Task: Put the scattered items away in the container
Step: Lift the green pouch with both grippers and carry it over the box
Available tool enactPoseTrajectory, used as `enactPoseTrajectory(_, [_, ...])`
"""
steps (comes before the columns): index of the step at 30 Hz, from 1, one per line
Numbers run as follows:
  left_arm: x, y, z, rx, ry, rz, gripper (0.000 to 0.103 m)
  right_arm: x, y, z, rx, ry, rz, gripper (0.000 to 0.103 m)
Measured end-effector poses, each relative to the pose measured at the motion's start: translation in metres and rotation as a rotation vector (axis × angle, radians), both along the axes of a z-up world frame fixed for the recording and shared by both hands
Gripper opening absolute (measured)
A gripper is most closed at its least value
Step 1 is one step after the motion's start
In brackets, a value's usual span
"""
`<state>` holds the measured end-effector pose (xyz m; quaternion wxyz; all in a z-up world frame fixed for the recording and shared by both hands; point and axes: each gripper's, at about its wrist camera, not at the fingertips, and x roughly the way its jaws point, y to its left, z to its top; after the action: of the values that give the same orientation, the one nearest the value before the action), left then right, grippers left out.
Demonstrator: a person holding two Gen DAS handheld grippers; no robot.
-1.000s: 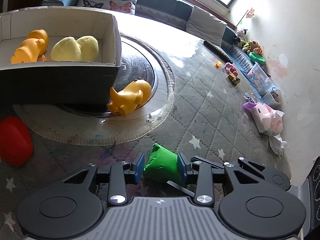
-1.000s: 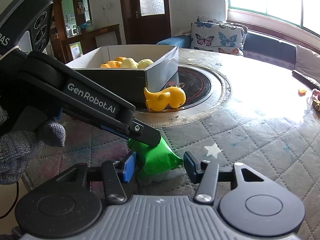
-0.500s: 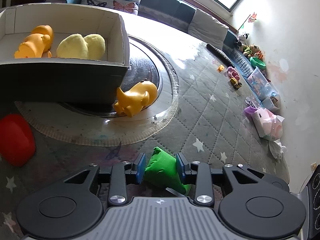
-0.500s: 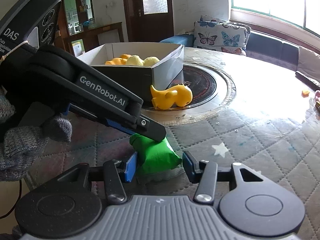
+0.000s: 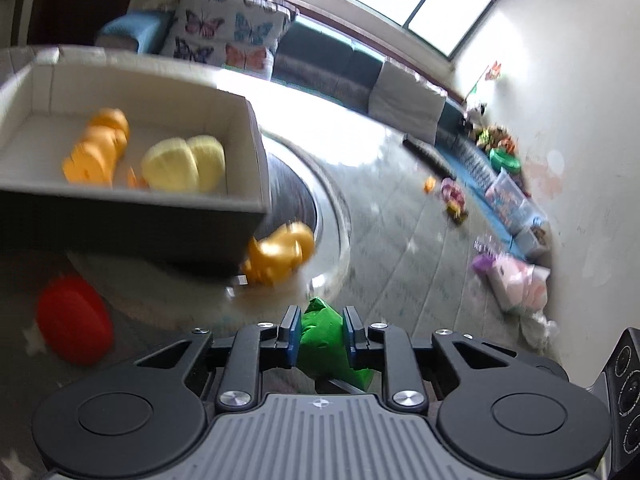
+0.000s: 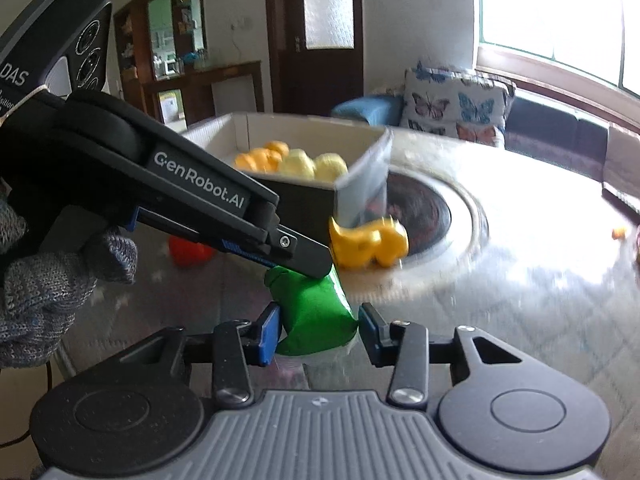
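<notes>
Colours on your table: green, orange, yellow, red.
You are looking at a bright green pouch point(image 5: 326, 338) between the blue pads point(image 5: 291, 330) of your black left gripper point(image 5: 319, 334); the box point(image 5: 132, 216) is showing pale cream inside and dark outside, with orange toys point(image 5: 98, 146) and pale yellow ones point(image 5: 184, 164) in it. A golden-orange animal toy point(image 5: 280, 254) and a red toy point(image 5: 74, 318) are lying on the grey star-patterned cloth point(image 5: 404, 280) (butterflies are decorating the white cushion point(image 5: 228, 36)).
</notes>
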<state>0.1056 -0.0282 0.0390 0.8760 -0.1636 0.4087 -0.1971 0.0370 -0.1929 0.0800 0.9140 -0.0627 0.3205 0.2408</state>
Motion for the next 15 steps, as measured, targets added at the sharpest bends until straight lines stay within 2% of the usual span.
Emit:
enactPoseTrajectory(9, [0.040, 0.029, 0.038, 0.002, -0.110, 0.082, 0.024, 0.053, 0.031, 0.031, 0.019, -0.104, 0.028, 0.041])
enactPoseTrajectory(15, [0.080, 0.043, 0.041, 0.039, -0.116, 0.119, 0.023, 0.098, 0.051, 0.028, 0.068, -0.097, 0.019, 0.041])
